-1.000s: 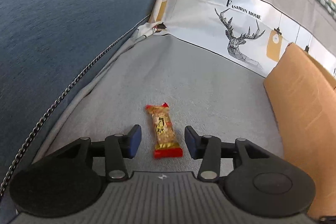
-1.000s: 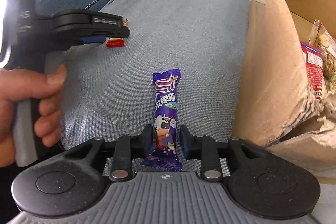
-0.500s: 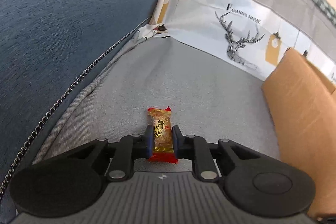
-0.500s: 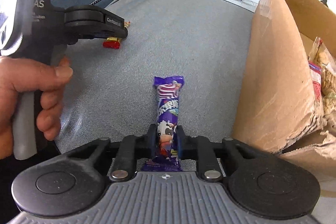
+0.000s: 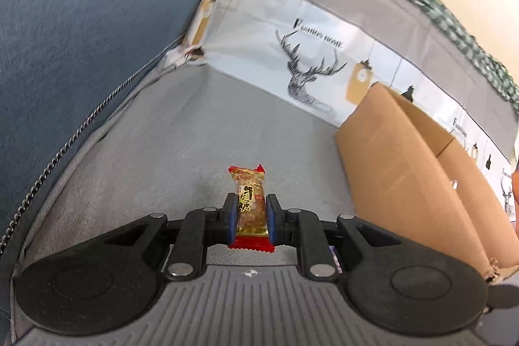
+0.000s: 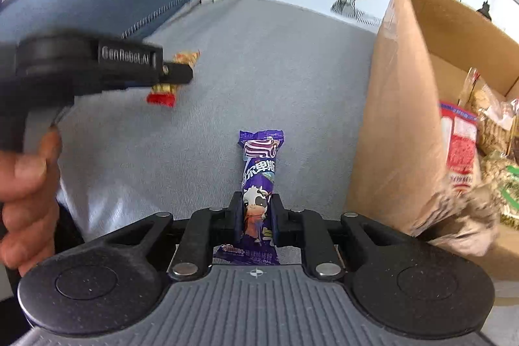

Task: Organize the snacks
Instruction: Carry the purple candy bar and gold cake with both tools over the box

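My left gripper (image 5: 249, 218) is shut on a small red-and-gold nougat candy (image 5: 249, 200) and holds it above the grey sofa seat (image 5: 194, 135). It also shows in the right wrist view (image 6: 176, 75), with the candy (image 6: 162, 93) hanging from its fingers. My right gripper (image 6: 258, 219) is shut on a long purple snack bar with a cartoon cow (image 6: 258, 184), lifted off the seat. An open cardboard box (image 6: 405, 119) stands to the right, with several snack packets (image 6: 480, 151) inside. The box also shows in the left wrist view (image 5: 405, 171).
A blue sofa cushion (image 5: 81, 38) rises on the left. A white cover with a deer print (image 5: 308, 70) lines the sofa back. The box's near corner (image 6: 454, 216) is torn. A hand (image 6: 26, 200) holds the left gripper's handle.
Both grippers closed on their snacks, the left on the candy and the right on the purple bar, and both have lifted them off the seat.
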A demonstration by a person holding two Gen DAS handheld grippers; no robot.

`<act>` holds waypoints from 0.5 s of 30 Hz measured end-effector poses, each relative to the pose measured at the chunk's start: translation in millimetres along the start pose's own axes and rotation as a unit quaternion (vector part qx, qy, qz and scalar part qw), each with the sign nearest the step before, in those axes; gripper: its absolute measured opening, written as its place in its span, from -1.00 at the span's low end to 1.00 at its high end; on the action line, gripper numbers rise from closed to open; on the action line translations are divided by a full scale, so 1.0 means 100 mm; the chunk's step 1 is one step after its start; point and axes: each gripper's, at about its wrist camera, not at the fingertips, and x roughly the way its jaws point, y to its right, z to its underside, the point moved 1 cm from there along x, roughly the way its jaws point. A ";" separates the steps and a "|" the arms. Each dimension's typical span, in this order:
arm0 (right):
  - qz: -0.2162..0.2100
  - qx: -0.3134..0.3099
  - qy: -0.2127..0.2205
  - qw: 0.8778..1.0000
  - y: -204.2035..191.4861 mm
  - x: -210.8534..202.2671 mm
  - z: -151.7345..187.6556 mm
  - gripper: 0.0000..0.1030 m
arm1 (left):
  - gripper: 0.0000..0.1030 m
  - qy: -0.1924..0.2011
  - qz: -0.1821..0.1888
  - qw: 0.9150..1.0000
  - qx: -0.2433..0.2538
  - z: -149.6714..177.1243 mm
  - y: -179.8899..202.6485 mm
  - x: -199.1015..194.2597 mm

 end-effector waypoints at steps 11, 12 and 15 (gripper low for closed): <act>-0.015 -0.005 0.092 0.996 0.14 -0.50 -0.07 -0.67 | -0.63 0.023 -0.005 1.000 -0.002 0.03 0.06 -0.22; -0.019 -0.002 0.098 0.995 0.17 -0.55 -0.08 -0.67 | -0.63 0.024 -0.006 1.000 0.001 0.03 0.08 -0.24; -0.022 0.001 0.129 0.991 0.25 -0.73 -0.10 -0.67 | -0.63 0.029 -0.005 0.999 0.011 0.05 0.13 -0.31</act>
